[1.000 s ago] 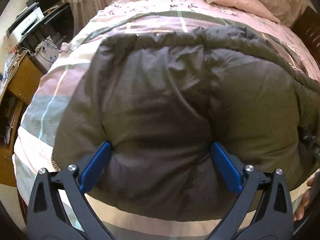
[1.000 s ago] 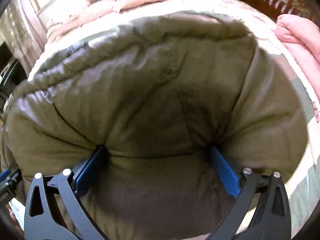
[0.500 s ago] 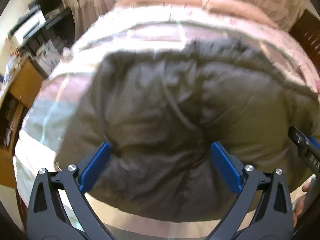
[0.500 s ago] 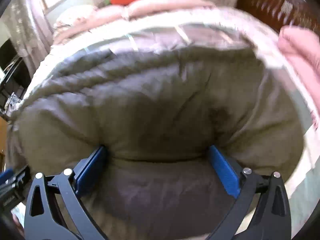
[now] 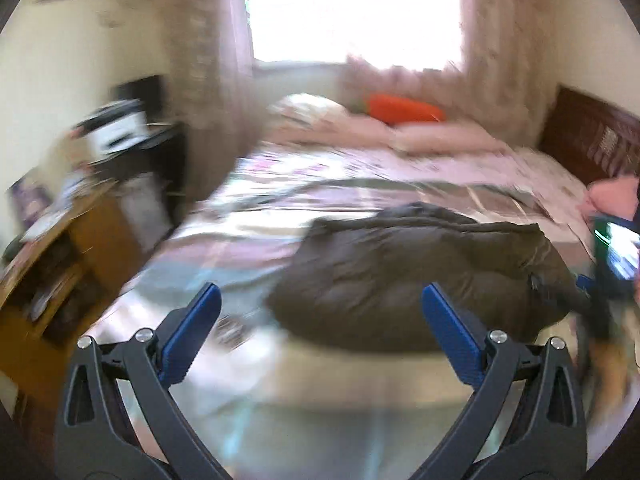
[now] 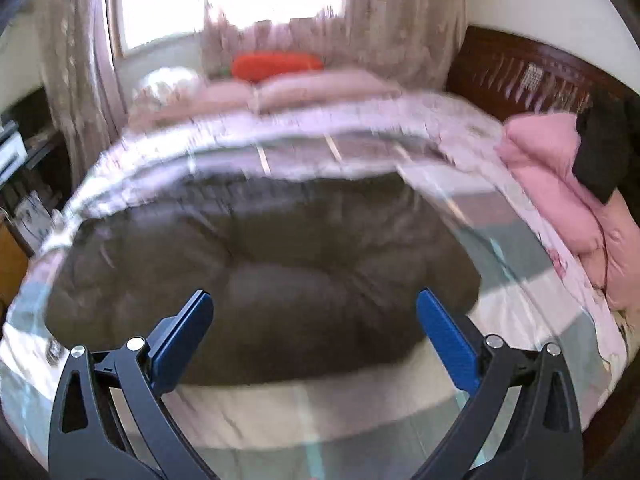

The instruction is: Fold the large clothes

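From the left wrist camera, everything is smeared with motion. The left gripper (image 5: 320, 304) has its blue fingers (image 5: 192, 332) spread wide with nothing between them, held up off the bed (image 5: 360, 184). The dark olive puffy jacket (image 5: 424, 276) lies in a folded, rounded bundle on the bedspread near the bed's front edge, toward its right side; the right-hand finger overlaps the jacket's front edge in the picture, but I cannot tell whether it touches it. At the far edge of the bed a row of pink pillows (image 5: 436, 136) carries an orange cushion (image 5: 404, 109), with a bright window (image 5: 352, 8) and pale curtains behind. Off the bed's left side stands a wooden desk (image 5: 52, 276) crowded with blurred things. A dark wooden headboard (image 5: 592, 140) runs along the right side. At the right margin a lit screen (image 5: 618, 252) shows on a dark device, too blurred to make out further.

From the right wrist camera, the right gripper (image 6: 314, 312) also has its blue fingers (image 6: 444, 340) set wide apart, gripping nothing. The jacket (image 6: 280, 264) fills the middle of the bedspread just beyond them, lying flat and clear of both fingers as far as the blur allows. A pink folded quilt (image 6: 560, 200) sits at the bed's right edge with a dark sleeve (image 6: 600, 152) over it, next to the headboard (image 6: 520, 68). The orange cushion (image 6: 276, 65) rests on the pillows (image 6: 320, 88) at the far edge.
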Demonstrator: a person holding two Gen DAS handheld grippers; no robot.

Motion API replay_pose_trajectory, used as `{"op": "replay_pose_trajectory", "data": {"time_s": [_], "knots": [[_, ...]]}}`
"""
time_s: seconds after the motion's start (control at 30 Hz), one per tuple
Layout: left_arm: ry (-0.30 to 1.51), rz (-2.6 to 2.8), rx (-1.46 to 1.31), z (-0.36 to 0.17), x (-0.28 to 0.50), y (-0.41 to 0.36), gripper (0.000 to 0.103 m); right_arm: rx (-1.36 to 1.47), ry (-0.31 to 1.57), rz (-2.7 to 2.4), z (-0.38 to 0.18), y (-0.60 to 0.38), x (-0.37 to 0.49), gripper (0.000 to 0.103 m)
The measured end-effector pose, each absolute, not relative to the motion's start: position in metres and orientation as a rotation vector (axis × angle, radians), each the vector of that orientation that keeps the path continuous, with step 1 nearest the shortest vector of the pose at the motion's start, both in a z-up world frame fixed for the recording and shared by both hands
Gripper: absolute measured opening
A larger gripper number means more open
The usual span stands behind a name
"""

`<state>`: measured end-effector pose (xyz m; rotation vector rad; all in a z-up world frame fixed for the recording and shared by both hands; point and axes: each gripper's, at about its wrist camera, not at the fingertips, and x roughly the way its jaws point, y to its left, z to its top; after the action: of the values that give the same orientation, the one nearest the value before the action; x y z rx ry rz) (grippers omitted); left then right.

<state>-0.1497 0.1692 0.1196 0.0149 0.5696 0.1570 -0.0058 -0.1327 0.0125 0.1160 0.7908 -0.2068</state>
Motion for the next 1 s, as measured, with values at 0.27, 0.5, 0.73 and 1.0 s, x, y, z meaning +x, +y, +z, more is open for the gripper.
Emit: {"op": "replay_pose_trajectory", "data": {"time_s": [0.27, 0.5, 0.73, 1.0], "knots": [[0.685, 0.515, -0.039, 0.115, -0.355, 0.318, 0.101, 0.17, 0.762, -0.095, 0.018, -0.105, -0.021, 0.102], [0.417, 0.465, -0.086, 0.176, -0.424, 0.311, 0.101, 0.177, 0.874, -0.084, -0.014, -0.082, -0.043, 0.102], [0.463, 0.357, 0.011, 0.135, -0.408, 0.273, 0.101, 0.314, 0.935, -0.117, -0.027, -0.131, -0.051, 0.102], [0.627, 0.141, -0.022, 0.093, -0.358, 0.228, 0.101, 0.27, 0.973, 0.007, -0.031, -0.092, -0.047, 0.102]]}}
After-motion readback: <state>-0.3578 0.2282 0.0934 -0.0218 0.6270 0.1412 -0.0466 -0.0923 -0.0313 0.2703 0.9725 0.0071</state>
